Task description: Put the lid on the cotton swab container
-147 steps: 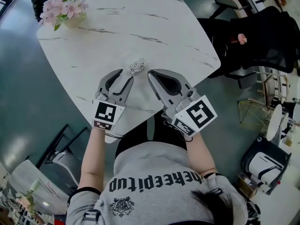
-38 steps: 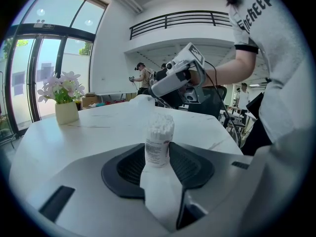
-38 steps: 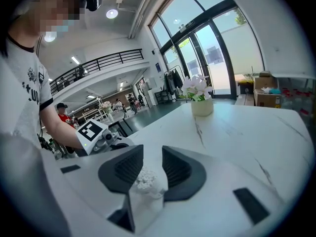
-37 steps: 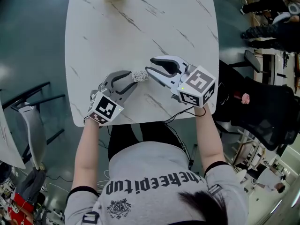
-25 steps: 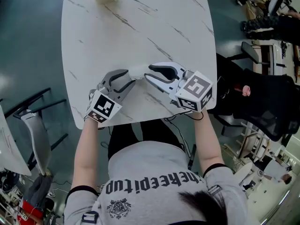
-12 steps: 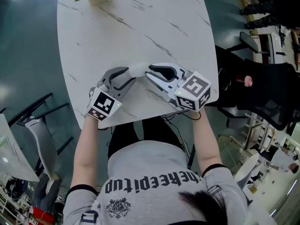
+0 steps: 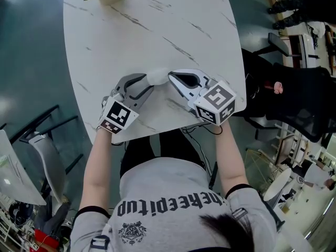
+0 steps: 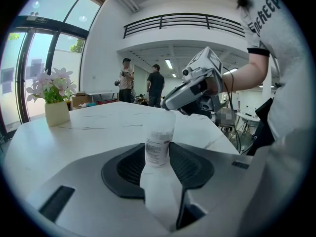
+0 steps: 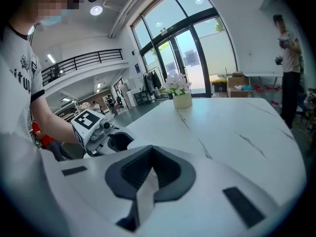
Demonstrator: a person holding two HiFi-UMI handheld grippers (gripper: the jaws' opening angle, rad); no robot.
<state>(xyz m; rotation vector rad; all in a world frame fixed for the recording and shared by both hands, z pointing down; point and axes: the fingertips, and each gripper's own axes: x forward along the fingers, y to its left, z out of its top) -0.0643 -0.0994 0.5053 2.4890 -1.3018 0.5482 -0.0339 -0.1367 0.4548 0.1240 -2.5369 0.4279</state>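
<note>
White-labelled cotton swab container [image 8: 158,146] is standing upright, clamped in your left gripper's [image 7: 148,84] jaws; your right gripper [image 7: 171,77], jaws just closing empty, is hovering beside its top.

Lettered grey T-shirt [image 7: 173,196]; marker-cubed grey left gripper [image 7: 148,83], right gripper [image 7: 172,77].

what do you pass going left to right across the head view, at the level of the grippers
grey chair → left gripper → container → right gripper → black chair
</note>
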